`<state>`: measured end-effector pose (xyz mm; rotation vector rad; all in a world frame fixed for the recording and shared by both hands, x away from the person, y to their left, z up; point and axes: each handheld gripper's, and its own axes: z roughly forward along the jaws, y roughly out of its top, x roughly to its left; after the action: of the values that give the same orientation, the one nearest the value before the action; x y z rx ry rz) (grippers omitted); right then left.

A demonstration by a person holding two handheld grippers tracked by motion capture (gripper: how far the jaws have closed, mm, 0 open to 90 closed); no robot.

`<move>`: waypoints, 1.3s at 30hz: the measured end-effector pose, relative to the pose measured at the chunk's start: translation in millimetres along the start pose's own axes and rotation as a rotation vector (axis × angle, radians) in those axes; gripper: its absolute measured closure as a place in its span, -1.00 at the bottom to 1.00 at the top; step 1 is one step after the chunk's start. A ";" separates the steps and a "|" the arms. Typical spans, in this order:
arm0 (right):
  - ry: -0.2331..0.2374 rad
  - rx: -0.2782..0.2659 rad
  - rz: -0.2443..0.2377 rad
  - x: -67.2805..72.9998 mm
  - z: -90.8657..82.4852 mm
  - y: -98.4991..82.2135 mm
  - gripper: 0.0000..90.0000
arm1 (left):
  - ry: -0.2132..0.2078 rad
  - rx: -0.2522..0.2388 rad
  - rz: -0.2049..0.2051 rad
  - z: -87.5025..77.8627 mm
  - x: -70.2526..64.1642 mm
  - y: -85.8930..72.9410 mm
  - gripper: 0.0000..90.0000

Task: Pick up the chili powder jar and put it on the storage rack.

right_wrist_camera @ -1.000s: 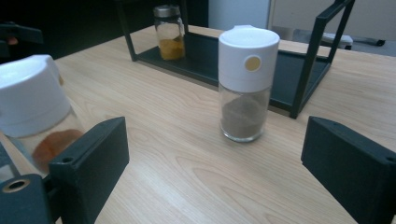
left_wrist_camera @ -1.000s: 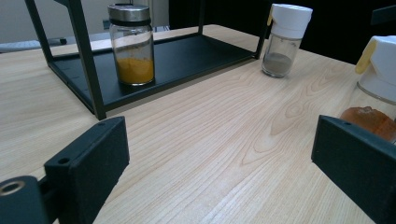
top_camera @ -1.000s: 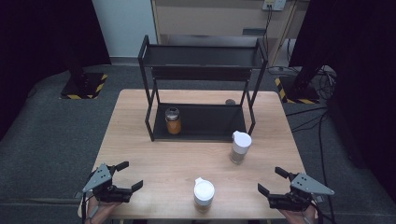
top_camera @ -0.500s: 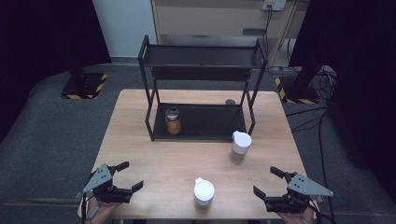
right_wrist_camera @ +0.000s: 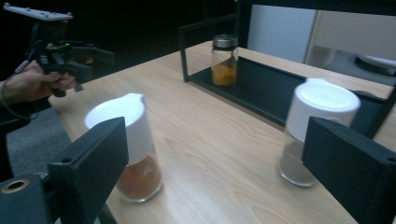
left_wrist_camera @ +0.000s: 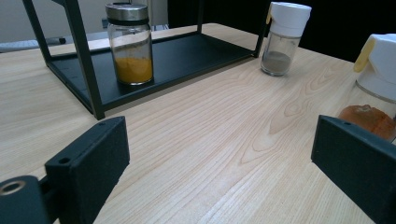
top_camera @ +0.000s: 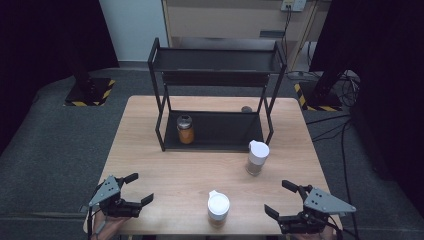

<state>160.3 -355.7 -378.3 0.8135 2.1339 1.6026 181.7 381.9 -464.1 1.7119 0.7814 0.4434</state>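
A black two-tier rack (top_camera: 215, 60) stands at the back of the wooden table (top_camera: 150, 150). On its lower shelf (left_wrist_camera: 187, 53) is a metal-lidded jar of yellow spice (top_camera: 185, 129) (left_wrist_camera: 130, 44) (right_wrist_camera: 224, 58). A white-capped jar of grey powder (top_camera: 257, 157) (left_wrist_camera: 284, 37) (right_wrist_camera: 313, 126) stands by the rack's right front leg. Another white-capped jar, with orange-red contents (top_camera: 218, 208) (left_wrist_camera: 378, 88) (right_wrist_camera: 140, 135), sits near the front edge. My left gripper (top_camera: 142, 187) (left_wrist_camera: 219, 158) (right_wrist_camera: 93, 65) is open at the front left corner. My right gripper (top_camera: 275, 196) (right_wrist_camera: 215, 177) is open at the front right, with both white-capped jars ahead of its jaws.
A small dark round object (top_camera: 246, 108) lies on the table behind the rack. The rack's top shelf is bare. Beyond the table are a pale cabinet (top_camera: 225, 20), grey floor, cables (top_camera: 345, 115) on the right, and hazard-striped stand bases (top_camera: 90, 92).
My right gripper has shifted a little to the left, toward the front white-capped jar. The left gripper and the jars stay where they were.
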 end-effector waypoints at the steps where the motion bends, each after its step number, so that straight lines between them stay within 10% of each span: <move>1: 0.007 0.006 -0.005 1.7 1.2 2.6 -0.84 | 0.000 0.000 0.001 0.1 -0.1 0.1 -0.93; 39: 0.194 0.128 -0.043 30.2 90.9 31.3 -0.86 | -0.010 0.011 -0.010 1.4 0.6 1.0 -0.96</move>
<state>197.7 -262.2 -373.8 0.6685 2.3932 1.5938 183.4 381.2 -463.7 1.7189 0.7860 0.4244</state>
